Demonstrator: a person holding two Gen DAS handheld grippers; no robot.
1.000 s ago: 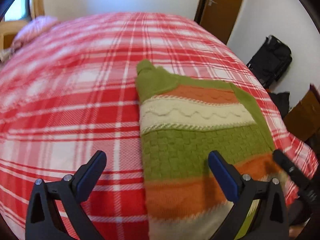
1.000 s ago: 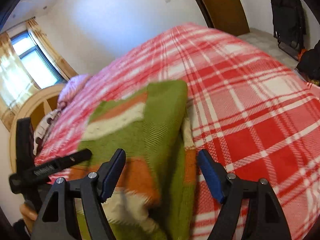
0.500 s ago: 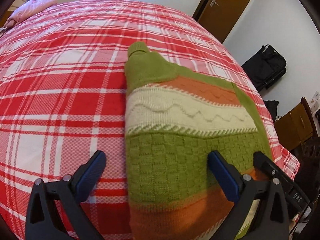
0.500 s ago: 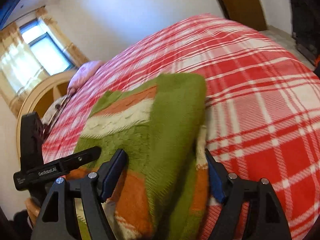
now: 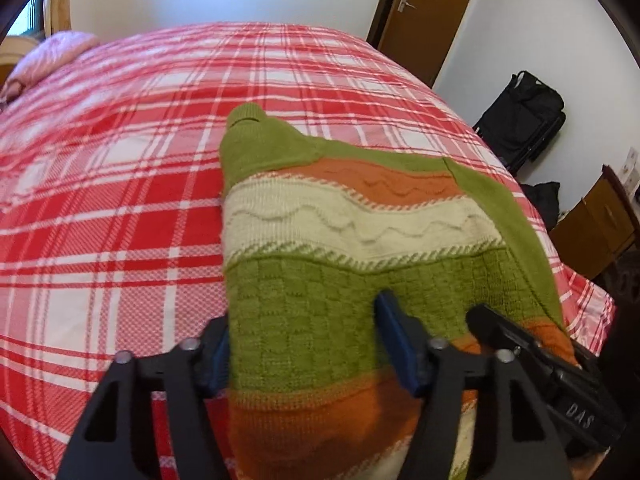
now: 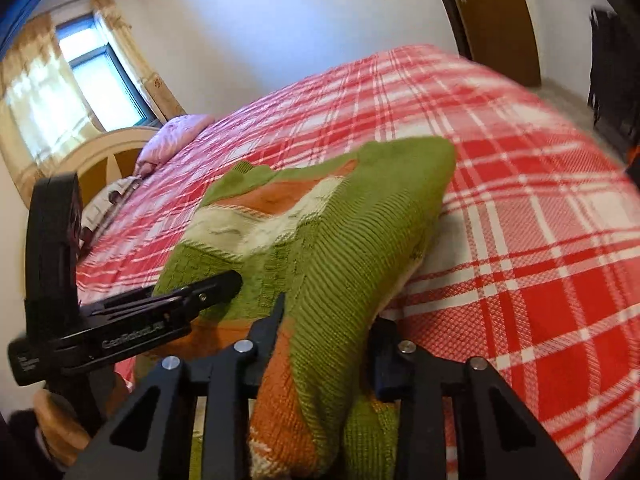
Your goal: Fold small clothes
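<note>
We see the knit sweater (image 5: 340,240), striped green, orange and cream, lying on the red-and-white plaid bedspread (image 5: 120,200), w/ its near hem at the bed's near edge and its collar pointing away toward the far side.

Left gripper (image 5: 304,344): jaws have just been closing and now sit about half-way in, w/ the sweater's near-left part between them. The left blue pad (image 5: 218,356) sits at the sweater's left edge, partly tucked behind the fabric; the right one lies on top of the green basket-weave band. Fabric looks pinched btwn them, so we read it as gripping the sweater.

Right gripper (image 6: 324,340): jaws have also just been closing, now narrow. A raised fold of the sweater's right side, green ribbed knit w/ an orange stripe, runs up btwn the fingers and fills the gap; both fingers press against it.

In the right wrist view the left gripper shows at lower left, over the sweater's near-left part. A pink pillow (image 6: 176,136) lies at the far head of the bed.
</note>
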